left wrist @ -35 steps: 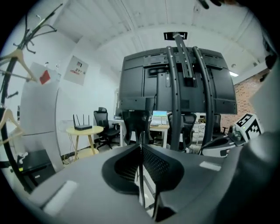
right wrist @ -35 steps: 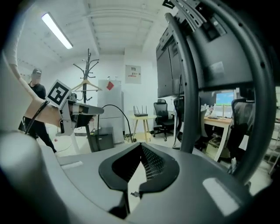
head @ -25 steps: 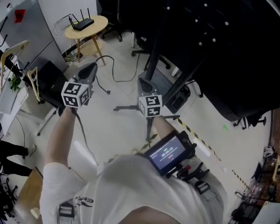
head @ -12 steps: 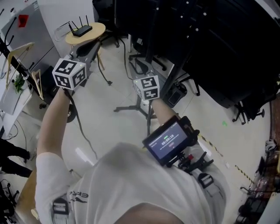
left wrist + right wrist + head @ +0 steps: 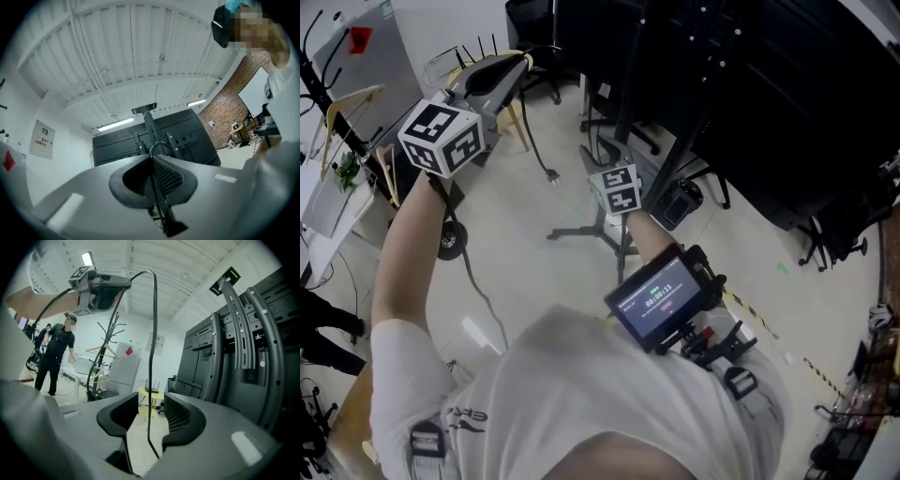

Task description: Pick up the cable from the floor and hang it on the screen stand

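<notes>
Left gripper [image 5: 514, 64] is clamping the cable [image 5: 152, 357] above open floor [image 5: 534, 272] beside the screen stand [image 5: 234, 333]; right gripper's [image 5: 152, 420] jaws, just opening wide, are straddling it untouched.

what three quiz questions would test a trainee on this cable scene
1. True or false: the left gripper is shut on the cable.
2. The right gripper has its jaws: A shut on the cable; B apart, with the cable between them; C apart, nothing between them.
3. Is the cable hung on the screen stand yet?
Key: 1 true. 2 B; they have just been opening. 3 no, it dangles from the left gripper.
</notes>
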